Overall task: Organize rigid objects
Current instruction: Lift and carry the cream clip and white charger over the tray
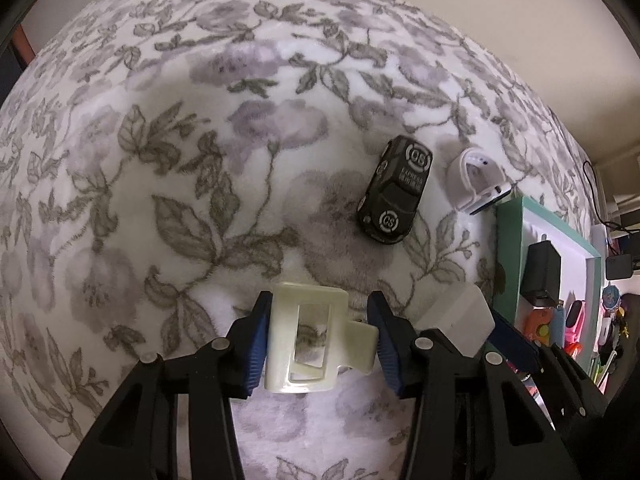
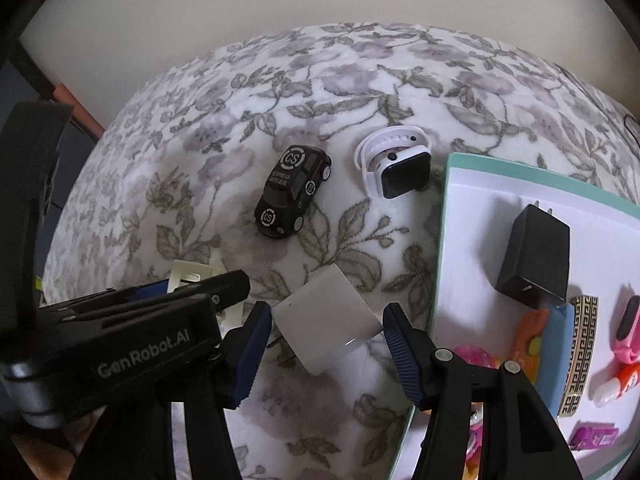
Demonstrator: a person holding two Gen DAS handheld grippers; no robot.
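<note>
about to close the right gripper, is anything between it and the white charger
Nothing visible. The white charger already sits between the open fingers of the right gripper, on the blanket, beside the tray.

One toy car [image 2: 293, 195], two chargers [image 2: 326, 318] [image 2: 534, 256], perhaps two watches [image 2: 394, 166] [image 2: 628, 330].

— Where do things sit on the blanket [image 2: 224, 92]?

— The toy car [image 2: 293, 196] lies left of the watch [image 2: 394, 168], apart from it. The tray [image 2: 442, 216] is right of both, the watch just beside its far corner.

— And nearer?

— The hair clip [image 1: 312, 340] lies left of the wall plug [image 2: 326, 318]. The charger [image 2: 534, 256] rests in the tray.
</note>
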